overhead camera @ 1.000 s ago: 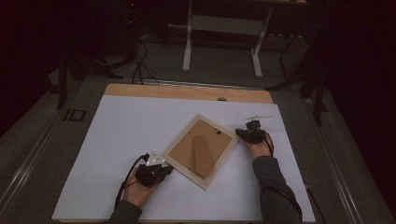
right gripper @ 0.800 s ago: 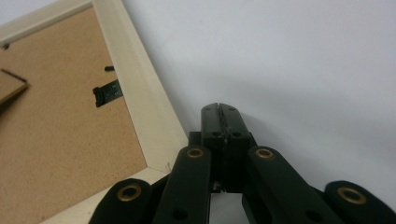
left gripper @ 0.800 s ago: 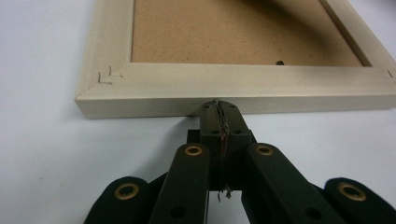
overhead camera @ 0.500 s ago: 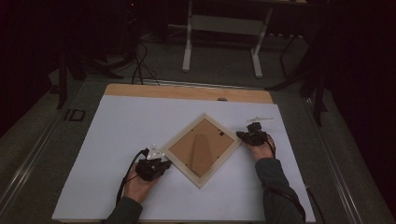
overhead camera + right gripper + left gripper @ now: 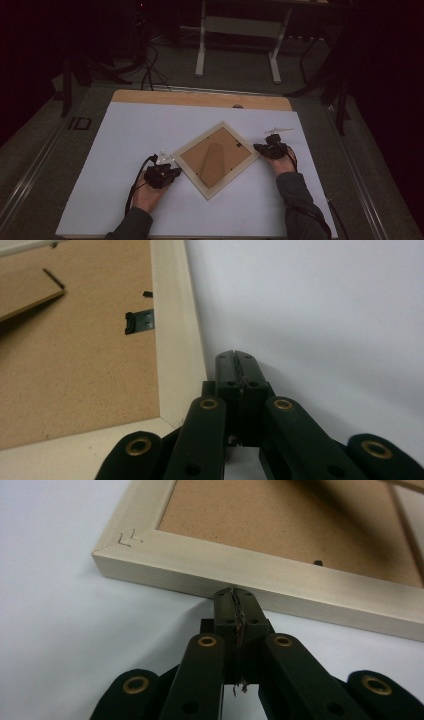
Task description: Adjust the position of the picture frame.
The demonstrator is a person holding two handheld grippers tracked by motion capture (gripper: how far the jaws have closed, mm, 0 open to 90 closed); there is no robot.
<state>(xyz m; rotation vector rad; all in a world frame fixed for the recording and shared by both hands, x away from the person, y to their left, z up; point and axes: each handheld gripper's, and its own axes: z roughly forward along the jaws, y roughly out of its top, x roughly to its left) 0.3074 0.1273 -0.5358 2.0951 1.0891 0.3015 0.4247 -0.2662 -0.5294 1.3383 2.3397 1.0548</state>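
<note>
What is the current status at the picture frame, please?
Left gripper shut, tips at the frame's edge. Right gripper shut, beside the opposite corner. Picture frame face down, flat on the white sheet. Nothing in the way.

In your left gripper view the frame [image 5: 260, 582] runs off the top and right edges, so you see one corner and part of its brown backing; its contact with the closed jaw tips is too tight to judge. In your right gripper view the frame [image 5: 177, 335] is cut by the top, left and bottom edges, and the stand [image 5: 27, 292] on its back by the left edge. In the high view, your forearms leave the bottom edge, and the small clear pieces [image 5: 279, 130] are too faint to identify.
</note>
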